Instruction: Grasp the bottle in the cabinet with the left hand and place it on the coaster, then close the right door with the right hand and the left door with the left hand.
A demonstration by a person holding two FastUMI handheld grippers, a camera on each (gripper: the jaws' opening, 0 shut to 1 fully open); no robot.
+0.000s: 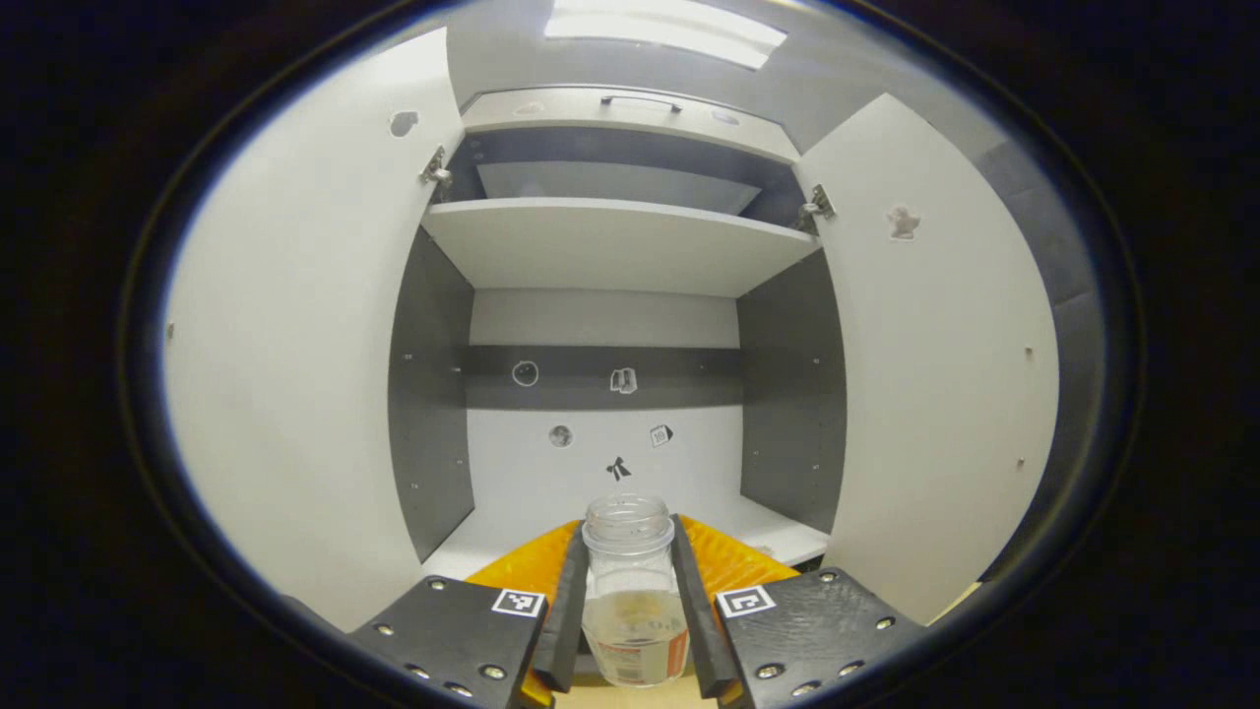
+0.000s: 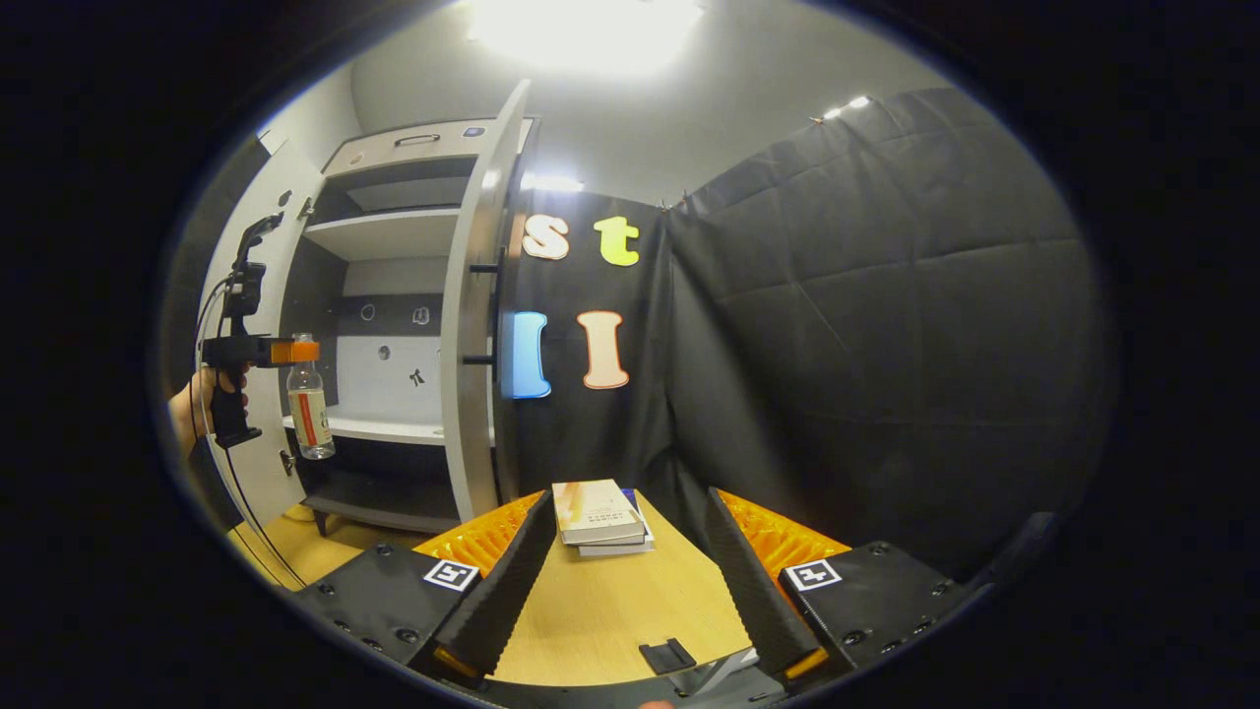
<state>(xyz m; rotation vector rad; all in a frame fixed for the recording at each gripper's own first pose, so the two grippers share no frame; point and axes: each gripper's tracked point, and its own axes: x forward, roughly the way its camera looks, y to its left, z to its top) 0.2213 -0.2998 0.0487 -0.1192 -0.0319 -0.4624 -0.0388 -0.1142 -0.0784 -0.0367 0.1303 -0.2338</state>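
My left gripper (image 1: 630, 581) is shut on a clear, uncapped bottle (image 1: 632, 591) with a red-and-white label, gripping it below the neck. The bottle hangs in front of the open cabinet, whose lower shelf (image 1: 512, 537) lies just behind it. In the right gripper view the same bottle (image 2: 309, 406) hangs from the left gripper (image 2: 291, 352), held by a hand, clear of the shelf edge. Both cabinet doors stand open: the left door (image 1: 295, 345) and the right door (image 1: 935, 364), whose edge (image 2: 472, 325) faces the right camera. My right gripper (image 2: 625, 571) is open over the wooden table (image 2: 600, 611).
A small stack of books (image 2: 600, 517) lies on the table ahead of the right gripper. A small black piece (image 2: 667, 655) sits at the table's near edge. The upper shelf (image 1: 610, 241) is bare. Black cloth wall (image 2: 886, 345) closes the right side.
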